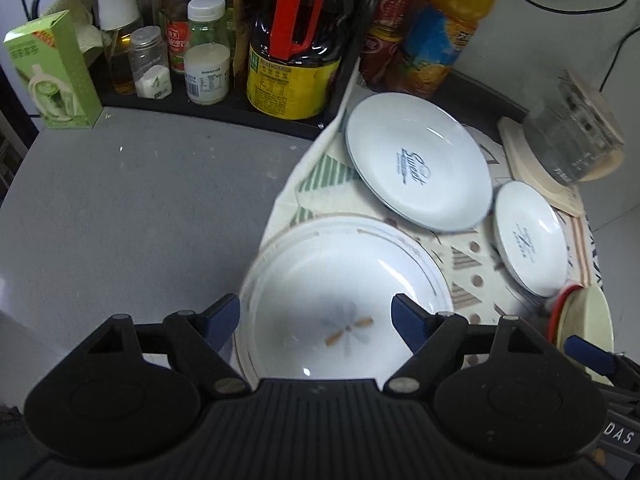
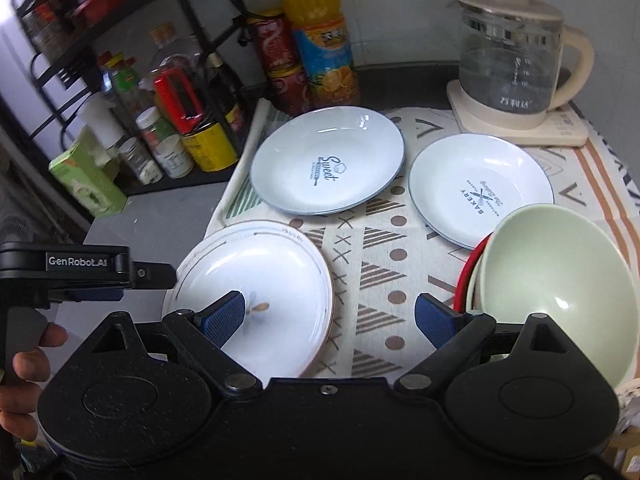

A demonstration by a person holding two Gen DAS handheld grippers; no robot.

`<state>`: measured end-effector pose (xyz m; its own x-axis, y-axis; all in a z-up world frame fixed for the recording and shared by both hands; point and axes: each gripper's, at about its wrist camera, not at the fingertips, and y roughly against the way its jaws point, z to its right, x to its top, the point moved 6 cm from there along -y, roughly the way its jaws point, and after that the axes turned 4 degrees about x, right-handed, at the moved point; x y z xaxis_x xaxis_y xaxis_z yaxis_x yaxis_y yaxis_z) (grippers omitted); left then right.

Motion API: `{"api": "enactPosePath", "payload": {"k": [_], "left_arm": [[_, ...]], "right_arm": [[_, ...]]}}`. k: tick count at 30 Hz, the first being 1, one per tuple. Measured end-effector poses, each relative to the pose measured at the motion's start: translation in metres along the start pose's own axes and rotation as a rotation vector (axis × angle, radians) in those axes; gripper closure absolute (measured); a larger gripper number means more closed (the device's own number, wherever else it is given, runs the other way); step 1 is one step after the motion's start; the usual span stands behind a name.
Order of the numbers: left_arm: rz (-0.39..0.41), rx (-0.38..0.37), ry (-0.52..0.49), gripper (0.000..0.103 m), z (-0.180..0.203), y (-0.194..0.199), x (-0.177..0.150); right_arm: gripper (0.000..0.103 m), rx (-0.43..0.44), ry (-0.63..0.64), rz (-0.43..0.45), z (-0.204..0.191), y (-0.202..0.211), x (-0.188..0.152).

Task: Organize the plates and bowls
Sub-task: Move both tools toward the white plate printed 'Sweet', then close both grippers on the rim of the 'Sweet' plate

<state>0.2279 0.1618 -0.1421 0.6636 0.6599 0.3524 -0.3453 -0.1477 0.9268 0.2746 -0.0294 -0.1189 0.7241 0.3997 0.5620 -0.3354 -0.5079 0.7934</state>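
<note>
Grey countertop (image 1: 120, 200) fills the left of both views, with a patterned cloth (image 2: 380, 248) spread over its right part and a rack of bottles and jars (image 1: 208, 52) along the upper edge.

On the cloth lie three plates, all bare: a flower-print plate (image 2: 272, 280) at lower centre, its left rim overhanging the cloth edge; a "Sweet" plate (image 2: 328, 160) above it; and a "Bakery" plate (image 2: 480, 188) to the right. A pale green bowl (image 2: 560, 292) at the lower right is nested in others, one red-rimmed; how many I cannot tell, and nothing shows inside it.

Both the left gripper (image 1: 316, 320) and the right gripper (image 2: 330, 316) hang released, jaws wide, grasping nothing, above the flower-print plate.

Risks, as I judge them: both tools converging on one plate could collide; a pinch on the smooth, shallow rim may slip; dragging could bunch the cloth and nudge the bowls or the glass kettle (image 2: 516, 64) at upper right.
</note>
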Motion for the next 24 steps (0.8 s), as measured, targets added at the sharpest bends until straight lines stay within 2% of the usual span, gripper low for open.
{"api": "enactPosePath", "payload": {"k": [4, 9, 10, 11, 13, 17, 20, 21, 23, 24], "left_arm": [[0.002, -0.01, 0.004, 0.022, -0.005, -0.014, 0.023], [-0.006, -0.069, -0.018, 0.023, -0.002, -0.037, 0.048], [-0.009, -0.079, -0.022, 0.024, 0.0, -0.042, 0.052], [-0.012, -0.088, -0.023, 0.025, 0.001, -0.048, 0.057], [-0.013, -0.114, -0.021, 0.026, 0.006, -0.056, 0.065], [-0.012, -0.153, -0.019, 0.029, 0.015, -0.071, 0.078], [-0.028, -0.171, 0.011, 0.036, 0.019, -0.084, 0.085], [-0.031, -0.178, 0.016, 0.038, 0.02, -0.088, 0.087], [-0.032, -0.186, 0.019, 0.04, 0.022, -0.097, 0.091], [-0.035, -0.188, 0.023, 0.041, 0.022, -0.102, 0.093]], "right_arm": [[0.011, -0.043, -0.019, 0.004, 0.001, -0.017, 0.013], [0.013, -0.037, -0.073, -0.003, 0.001, -0.041, 0.029], [0.018, -0.041, -0.086, -0.005, 0.001, -0.047, 0.032], [0.028, -0.04, -0.101, -0.01, 0.002, -0.053, 0.034], [0.035, -0.029, -0.156, -0.025, 0.006, -0.066, 0.039], [0.037, -0.043, -0.227, -0.01, 0.015, -0.082, 0.051], [0.038, -0.032, -0.284, -0.019, 0.023, -0.095, 0.056], [0.042, -0.031, -0.295, -0.02, 0.025, -0.098, 0.058], [0.06, -0.026, -0.309, -0.025, 0.029, -0.107, 0.061], [0.062, -0.025, -0.323, -0.036, 0.032, -0.112, 0.061]]}}
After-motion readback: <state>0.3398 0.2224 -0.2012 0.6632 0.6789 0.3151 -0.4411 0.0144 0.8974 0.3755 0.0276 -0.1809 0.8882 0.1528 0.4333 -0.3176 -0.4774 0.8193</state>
